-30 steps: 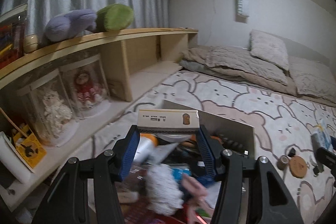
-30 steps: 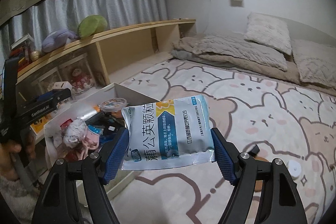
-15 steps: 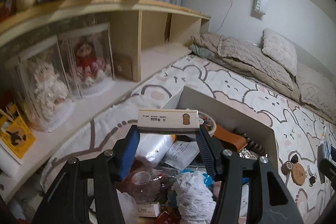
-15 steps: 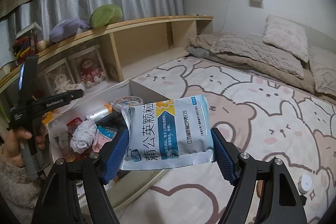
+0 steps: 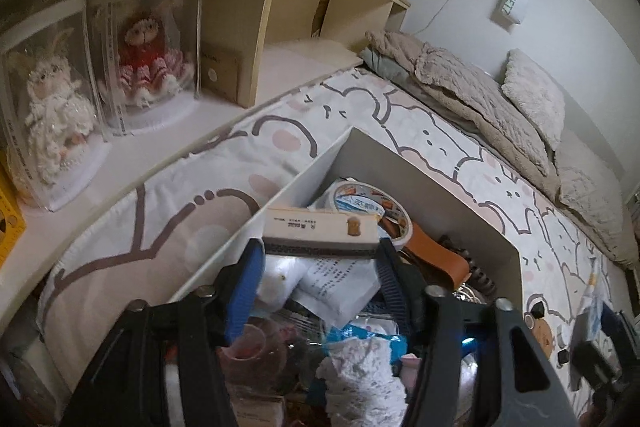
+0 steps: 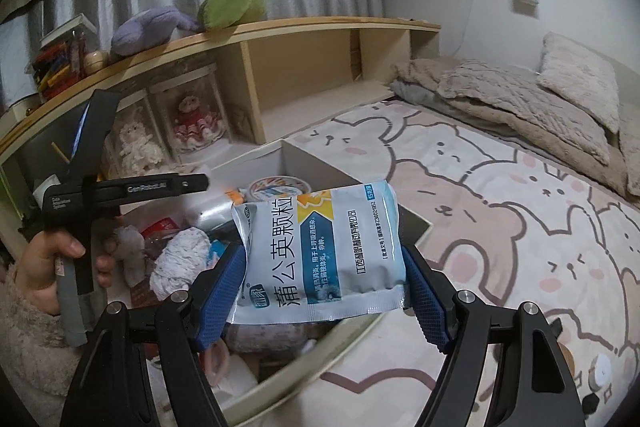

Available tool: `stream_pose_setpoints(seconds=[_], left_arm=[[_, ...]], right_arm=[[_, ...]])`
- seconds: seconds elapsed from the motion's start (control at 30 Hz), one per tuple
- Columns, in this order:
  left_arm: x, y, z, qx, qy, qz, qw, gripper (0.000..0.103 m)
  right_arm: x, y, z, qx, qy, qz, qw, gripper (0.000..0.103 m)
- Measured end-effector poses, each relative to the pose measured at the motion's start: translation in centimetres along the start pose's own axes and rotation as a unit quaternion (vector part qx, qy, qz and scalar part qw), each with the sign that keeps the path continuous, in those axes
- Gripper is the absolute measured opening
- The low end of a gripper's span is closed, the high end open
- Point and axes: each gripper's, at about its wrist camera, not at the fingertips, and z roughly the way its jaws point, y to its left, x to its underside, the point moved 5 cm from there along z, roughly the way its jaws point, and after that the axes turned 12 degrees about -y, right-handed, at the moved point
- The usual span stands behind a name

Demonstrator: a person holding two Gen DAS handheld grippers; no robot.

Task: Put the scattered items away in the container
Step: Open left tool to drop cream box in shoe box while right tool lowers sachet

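Right wrist view showed the right gripper (image 6: 324, 281) pinching a pale blue medicine sachet (image 6: 320, 251) with a yellow patch and Chinese print, held over the near edge of the white container (image 6: 320, 167). Left gripper (image 5: 318, 267) clamped a slim cream box (image 5: 320, 225) above the cluttered container (image 5: 420, 167). Compared with a second earlier, both had moved closer over it.

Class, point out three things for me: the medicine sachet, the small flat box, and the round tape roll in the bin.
medicine sachet (image 6: 320, 251), right wrist view, printed front.
small flat box (image 5: 322, 227), left wrist view, labelled long edge.
tape roll (image 5: 362, 203), left wrist view, printed top face.
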Motion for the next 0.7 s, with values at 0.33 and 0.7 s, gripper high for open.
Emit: stream_pose_setpoints(seconds=[0.33,0.7], left_arm=[[-0.3,0.5,-1.9,-0.014,-0.038,0.004,0.9992,0.095],[-1.4,1.6,-3.6,-0.017,-0.068,-0.003,0.9976,0.095]], right_arm=[[0.2,1.4,2.7,-0.018,0.026,0.004,0.999,0.078],[1.8,2.5,6.0,-0.02,0.068,0.001,0.997,0.078]])
